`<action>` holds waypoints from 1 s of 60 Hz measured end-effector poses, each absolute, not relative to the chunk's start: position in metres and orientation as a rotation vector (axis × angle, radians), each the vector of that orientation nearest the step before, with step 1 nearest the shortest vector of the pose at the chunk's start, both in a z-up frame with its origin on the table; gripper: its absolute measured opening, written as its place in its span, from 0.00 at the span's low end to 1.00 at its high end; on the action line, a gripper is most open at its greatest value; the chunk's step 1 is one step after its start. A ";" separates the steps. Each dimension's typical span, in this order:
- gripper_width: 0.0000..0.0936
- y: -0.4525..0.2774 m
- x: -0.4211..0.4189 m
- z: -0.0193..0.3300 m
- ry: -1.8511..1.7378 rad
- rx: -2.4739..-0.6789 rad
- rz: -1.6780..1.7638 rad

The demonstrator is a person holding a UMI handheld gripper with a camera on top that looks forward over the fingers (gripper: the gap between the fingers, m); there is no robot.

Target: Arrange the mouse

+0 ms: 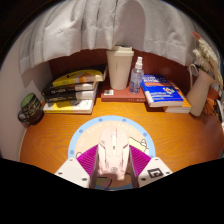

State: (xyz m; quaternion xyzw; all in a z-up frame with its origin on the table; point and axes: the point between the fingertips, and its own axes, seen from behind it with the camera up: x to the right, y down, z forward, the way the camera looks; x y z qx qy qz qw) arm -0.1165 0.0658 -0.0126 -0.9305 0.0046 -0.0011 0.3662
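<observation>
Two fingers (88,158) of the gripper (113,160) were seen clamped on the white mouse (112,152) above the round mat (85,133), where a slack grip was judged likely to drop it crooked.

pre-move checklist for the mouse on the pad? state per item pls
1. Mouse between the fingers: ok, the white mouse sits between the pink pads.
2. Both fingers pressing on it: cannot tell, the contact is not clear.
3. Mouse over the round mouse pad: ok.
4. Gripper centred on the mouse: ok, one pad at each side.
5. Room ahead: ok, bare desk lies before the stacked books, white cup and bottle.
</observation>
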 end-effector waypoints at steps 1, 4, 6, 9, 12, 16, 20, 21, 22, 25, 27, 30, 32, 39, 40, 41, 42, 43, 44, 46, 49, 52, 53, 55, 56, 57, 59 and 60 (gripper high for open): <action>0.49 0.066 -0.117 -0.013 0.010 -2.395 0.001; 0.58 0.062 -0.118 -0.014 0.010 -2.415 0.017; 0.64 0.059 -0.118 -0.010 0.016 -2.427 0.031; 0.76 0.055 -0.117 0.005 0.024 -2.407 0.041; 0.87 0.049 -0.116 0.025 0.023 -2.377 0.044; 0.89 0.034 -0.117 0.055 0.008 -2.343 0.061; 0.90 0.013 -0.116 0.087 -0.012 -2.315 0.067; 0.90 0.006 -0.116 0.095 -0.015 -2.307 0.072; 0.90 0.000 -0.116 0.103 -0.018 -2.299 0.077; 0.90 -0.021 -0.117 0.126 -0.036 -2.278 0.090; 0.90 -0.037 -0.117 0.139 -0.051 -2.268 0.098; 0.90 -0.061 -0.116 0.158 -0.061 -2.255 0.110; 0.90 -0.076 -0.116 0.169 -0.068 -2.249 0.121; 0.90 -0.124 -0.111 0.198 -0.070 -2.219 0.145; 0.90 -0.129 -0.110 0.202 -0.074 -2.217 0.148; 0.89 -0.135 -0.109 0.205 -0.080 -2.214 0.150; 0.90 -0.140 -0.108 0.208 -0.085 -2.209 0.151; 0.89 -0.145 -0.107 0.211 -0.089 -2.205 0.150; 0.90 -0.150 -0.105 0.214 -0.091 -2.201 0.147; 0.90 -0.158 -0.102 0.219 -0.091 -2.194 0.147; 0.90 -0.169 -0.097 0.227 -0.086 -2.179 0.148; 0.90 -0.179 -0.090 0.232 -0.078 -2.172 0.136; 0.90 -0.181 -0.088 0.234 -0.077 -2.168 0.132; 0.90 -0.186 -0.085 0.239 -0.074 -2.157 0.126; 0.90 -0.189 -0.084 0.241 -0.074 -2.152 0.123; 0.90 -0.191 -0.083 0.242 -0.077 -2.148 0.119; 0.90 -0.194 -0.082 0.245 -0.085 -2.137 0.114; 0.90 -0.197 -0.082 0.247 -0.087 -2.134 0.112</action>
